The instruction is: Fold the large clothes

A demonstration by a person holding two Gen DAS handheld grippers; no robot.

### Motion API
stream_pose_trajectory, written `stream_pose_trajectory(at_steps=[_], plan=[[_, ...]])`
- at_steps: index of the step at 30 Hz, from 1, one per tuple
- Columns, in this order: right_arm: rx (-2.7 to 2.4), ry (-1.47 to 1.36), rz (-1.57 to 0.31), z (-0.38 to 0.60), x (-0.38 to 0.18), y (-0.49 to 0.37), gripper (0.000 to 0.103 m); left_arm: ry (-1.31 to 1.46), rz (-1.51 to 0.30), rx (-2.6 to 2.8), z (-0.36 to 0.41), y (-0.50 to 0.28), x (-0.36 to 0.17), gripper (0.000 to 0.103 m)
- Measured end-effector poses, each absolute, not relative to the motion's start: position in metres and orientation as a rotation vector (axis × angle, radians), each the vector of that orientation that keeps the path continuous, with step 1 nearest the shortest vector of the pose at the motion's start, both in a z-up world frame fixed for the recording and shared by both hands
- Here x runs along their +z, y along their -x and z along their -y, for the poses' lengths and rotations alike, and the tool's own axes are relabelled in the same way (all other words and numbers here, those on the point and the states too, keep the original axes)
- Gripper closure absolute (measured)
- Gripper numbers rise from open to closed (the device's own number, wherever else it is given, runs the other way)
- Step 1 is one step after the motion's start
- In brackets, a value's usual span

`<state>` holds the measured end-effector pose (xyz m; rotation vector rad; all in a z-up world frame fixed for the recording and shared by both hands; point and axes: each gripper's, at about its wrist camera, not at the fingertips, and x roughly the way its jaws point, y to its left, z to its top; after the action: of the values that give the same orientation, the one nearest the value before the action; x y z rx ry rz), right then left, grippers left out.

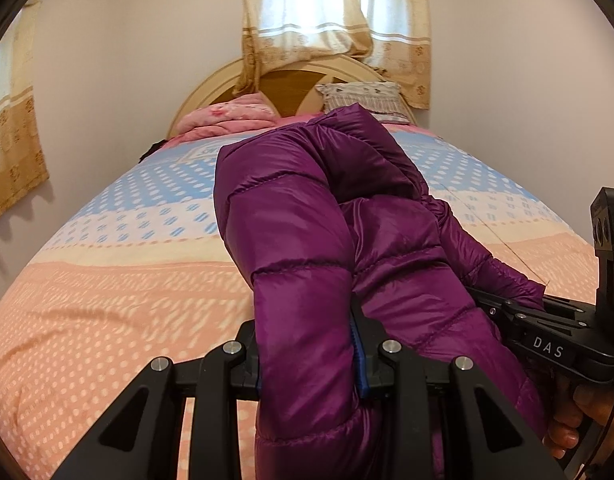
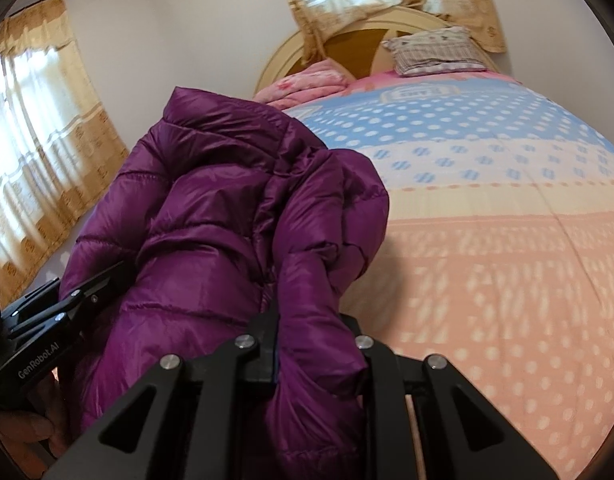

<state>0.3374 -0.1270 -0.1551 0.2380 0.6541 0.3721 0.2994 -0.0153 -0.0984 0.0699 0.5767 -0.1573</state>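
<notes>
Both the left gripper [image 1: 307, 356] and right gripper [image 2: 315, 344] have their jaws clamped on the purple jacket [image 1: 307, 216], holding it bunched above the bed's [image 1: 107, 280] near edge, probably to spread it flat for folding.

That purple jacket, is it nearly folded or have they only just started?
Early, it seems. Done: both tongs have picked up the jacket; the left tongs and right tongs are each clamped on puffy fabric. In hand: it is held bunched above the bed. Left: spreading it flat and making the folds; no neat fold shows yet.
</notes>
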Motion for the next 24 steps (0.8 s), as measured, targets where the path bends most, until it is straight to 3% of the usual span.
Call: stream_pose_trajectory(at_steps=[24], plan=[[0.465, -0.151, -0.711, 0.056, -0.162, -0.352, 0.085, 0.006, -0.607, -0.058, -0.055, -0.287, -0.119, 0.073]])
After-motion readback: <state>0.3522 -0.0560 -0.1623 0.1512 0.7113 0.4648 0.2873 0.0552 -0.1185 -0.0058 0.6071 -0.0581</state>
